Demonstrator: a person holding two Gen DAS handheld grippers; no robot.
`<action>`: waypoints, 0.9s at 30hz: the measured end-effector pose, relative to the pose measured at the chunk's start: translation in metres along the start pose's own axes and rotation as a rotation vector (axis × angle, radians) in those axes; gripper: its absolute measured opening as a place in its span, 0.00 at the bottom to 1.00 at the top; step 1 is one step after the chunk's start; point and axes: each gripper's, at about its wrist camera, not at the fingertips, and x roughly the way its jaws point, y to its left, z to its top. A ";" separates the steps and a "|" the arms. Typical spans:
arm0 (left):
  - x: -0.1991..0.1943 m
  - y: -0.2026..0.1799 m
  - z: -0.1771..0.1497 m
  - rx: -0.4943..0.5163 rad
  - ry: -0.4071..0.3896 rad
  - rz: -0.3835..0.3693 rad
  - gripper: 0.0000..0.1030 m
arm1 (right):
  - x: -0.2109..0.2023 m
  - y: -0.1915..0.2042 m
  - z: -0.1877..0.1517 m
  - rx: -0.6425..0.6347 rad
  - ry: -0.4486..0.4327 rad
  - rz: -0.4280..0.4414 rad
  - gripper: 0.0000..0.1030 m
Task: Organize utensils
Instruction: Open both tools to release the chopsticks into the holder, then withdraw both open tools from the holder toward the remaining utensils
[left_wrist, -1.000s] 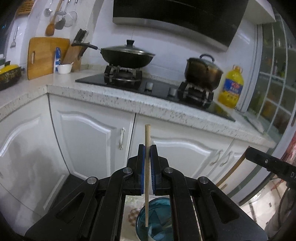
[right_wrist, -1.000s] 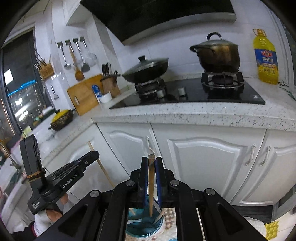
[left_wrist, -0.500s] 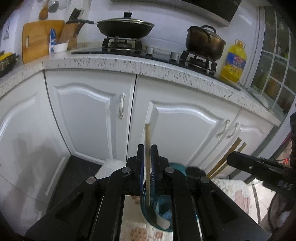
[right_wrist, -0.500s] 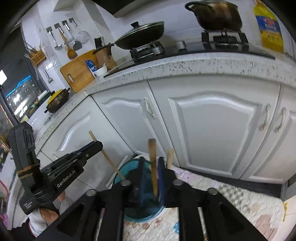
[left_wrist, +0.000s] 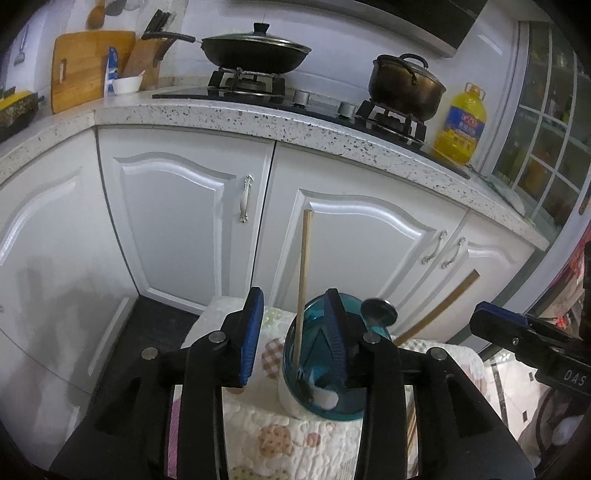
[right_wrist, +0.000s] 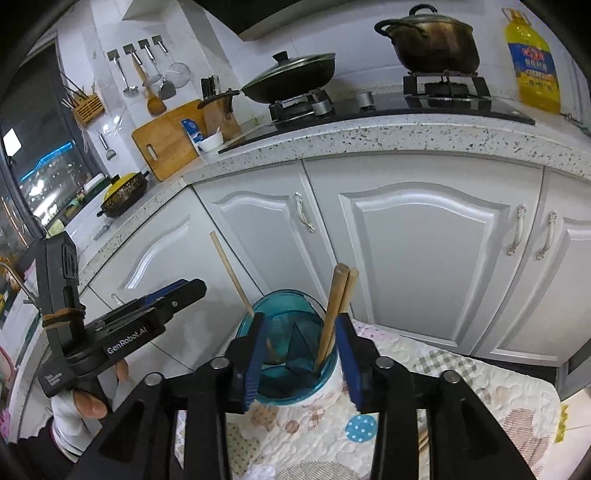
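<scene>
A blue-rimmed utensil holder (left_wrist: 325, 373) stands on a patterned cloth; it also shows in the right wrist view (right_wrist: 291, 350). My left gripper (left_wrist: 295, 332) is open just above it, and a wooden chopstick (left_wrist: 303, 280) stands free in the holder between the jaws. My right gripper (right_wrist: 303, 354) is open over the holder, with two wooden chopsticks (right_wrist: 338, 306) leaning inside it by the right finger. A third chopstick (right_wrist: 231, 273) leans at the holder's left side. A dark spoon (left_wrist: 378, 310) sticks up at the holder's far rim.
The patterned cloth (right_wrist: 461, 376) covers a low surface in front of white cabinet doors (left_wrist: 184, 221). A speckled counter (left_wrist: 258, 114) above carries a wok, a pot, a yellow oil bottle (left_wrist: 461, 125) and a cutting board. More chopsticks (left_wrist: 410, 428) lie on the cloth.
Both grippers came down over the holder and opened. The chopstick each one held now stands in the holder.
</scene>
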 end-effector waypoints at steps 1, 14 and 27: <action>-0.003 -0.001 -0.001 0.005 -0.002 0.004 0.34 | -0.003 0.002 -0.003 -0.005 -0.006 -0.010 0.39; -0.036 -0.019 -0.034 0.064 0.002 0.004 0.36 | -0.028 0.007 -0.043 0.029 0.002 -0.053 0.42; -0.045 -0.051 -0.071 0.118 0.052 -0.042 0.36 | -0.049 -0.011 -0.088 0.100 0.031 -0.129 0.46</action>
